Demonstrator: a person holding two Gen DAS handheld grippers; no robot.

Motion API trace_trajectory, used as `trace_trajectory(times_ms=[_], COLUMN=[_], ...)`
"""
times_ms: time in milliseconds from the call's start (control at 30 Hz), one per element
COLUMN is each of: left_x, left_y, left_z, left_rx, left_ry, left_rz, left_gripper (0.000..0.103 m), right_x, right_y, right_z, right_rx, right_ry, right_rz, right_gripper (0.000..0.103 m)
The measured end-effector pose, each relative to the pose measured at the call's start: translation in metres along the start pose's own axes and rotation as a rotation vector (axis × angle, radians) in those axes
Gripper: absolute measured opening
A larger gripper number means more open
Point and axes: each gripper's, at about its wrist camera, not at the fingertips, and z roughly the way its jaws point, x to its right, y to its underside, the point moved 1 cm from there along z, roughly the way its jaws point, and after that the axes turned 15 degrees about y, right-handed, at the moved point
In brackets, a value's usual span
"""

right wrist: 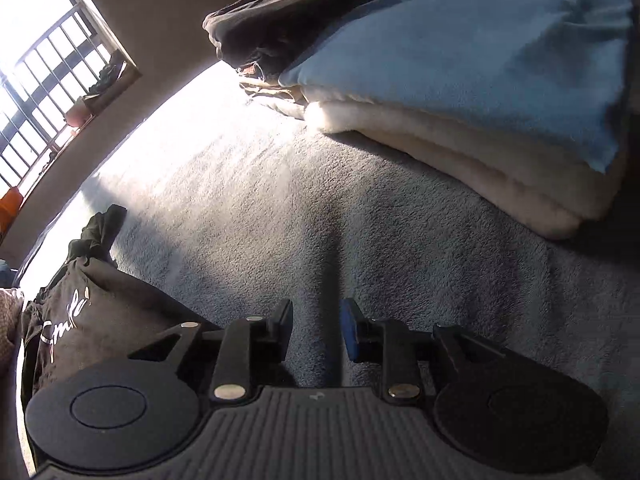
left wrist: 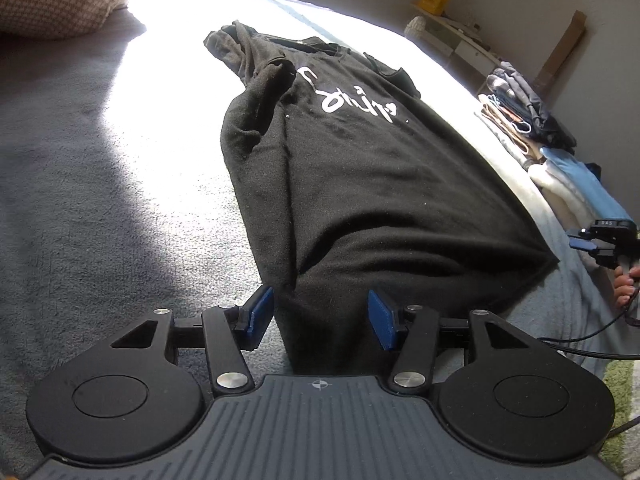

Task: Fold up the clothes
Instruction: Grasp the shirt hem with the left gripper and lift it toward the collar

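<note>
A black T-shirt (left wrist: 360, 184) with white script lettering lies flat on the grey blanket (left wrist: 100, 200), its sides folded in and the collar at the far end. My left gripper (left wrist: 320, 320) is open, its blue pads on either side of the shirt's near hem, with cloth between them. My right gripper (right wrist: 316, 334) is open and empty over bare blanket (right wrist: 360, 220), right of the shirt (right wrist: 92, 320). The right gripper also shows at the right edge of the left wrist view (left wrist: 608, 240), held by a hand.
A stack of folded clothes, light blue (right wrist: 500, 48) on cream (right wrist: 460, 160), lies ahead of my right gripper, with dark garments (right wrist: 280, 24) behind. A checked pillow (left wrist: 60, 0) is at the far left. A barred window (right wrist: 52, 60) and a shelf (left wrist: 452, 36) stand beyond.
</note>
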Motion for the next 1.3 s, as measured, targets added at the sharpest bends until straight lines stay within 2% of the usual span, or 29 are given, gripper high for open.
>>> trace_trajectory(times_ms=[133,300,433,533,567,700,767,900,967,1033,1100,1133,1200,1300], left_x=[-0.015,-0.02,-0.02,-0.019,-0.018,-0.011,-0.013,-0.026,-0.034,-0.041,-0.043,-0.044,-0.047,-0.051], left_y=[0.019,0.032,0.036,0.038,0.038,0.041,0.04,0.031,0.024,0.012,-0.001,-0.009,-0.02,-0.035], left_z=[-0.015,-0.007,0.008,0.011,0.012,0.017,0.016,0.01,0.006,0.006,0.01,0.012,0.021,0.036], left_rx=[-0.016,-0.009,-0.007,0.02,0.017,-0.016,-0.028,-0.036,-0.02,0.029,0.074,0.095,0.124,0.138], left_ry=[-0.021,0.054,0.068,0.062,0.074,0.083,0.099,0.153,0.179,0.227,0.268,0.288,0.321,0.358], left_rz=[-0.087,-0.18,-0.227,-0.251,-0.253,-0.221,-0.249,-0.383,-0.474,-0.567,-0.631,-0.659,-0.719,-0.788], left_gripper=[0.053,0.052,0.048,0.036,0.028,0.011,0.004,0.002,0.001,0.001,0.001,0.001,0.001,0.001], right_x=[-0.054,-0.151,-0.197,-0.208,-0.207,-0.195,-0.189,-0.184,-0.19,-0.201,-0.214,-0.221,-0.231,-0.243], right_y=[0.011,0.061,0.099,0.113,0.115,0.112,0.109,0.109,0.115,0.127,0.143,0.154,0.171,0.194], right_z=[-0.015,-0.046,-0.056,-0.058,-0.059,-0.055,-0.052,-0.052,-0.055,-0.064,-0.075,-0.082,-0.094,-0.103], right_rx=[0.013,0.034,0.003,-0.013,-0.015,-0.021,-0.026,-0.018,-0.007,0.015,0.042,0.067,0.111,0.173], right_ry=[-0.14,-0.377,-0.469,-0.471,-0.466,-0.421,-0.398,-0.394,-0.422,-0.48,-0.555,-0.6,-0.658,-0.7], right_rz=[-0.218,-0.636,-0.797,-0.816,-0.806,-0.753,-0.727,-0.748,-0.81,-0.907,-1.021,-1.088,-1.185,-1.297], right_gripper=[0.028,0.029,0.029,0.029,0.029,0.029,0.029,0.029,0.029,0.03,0.039,0.049,0.052,0.062])
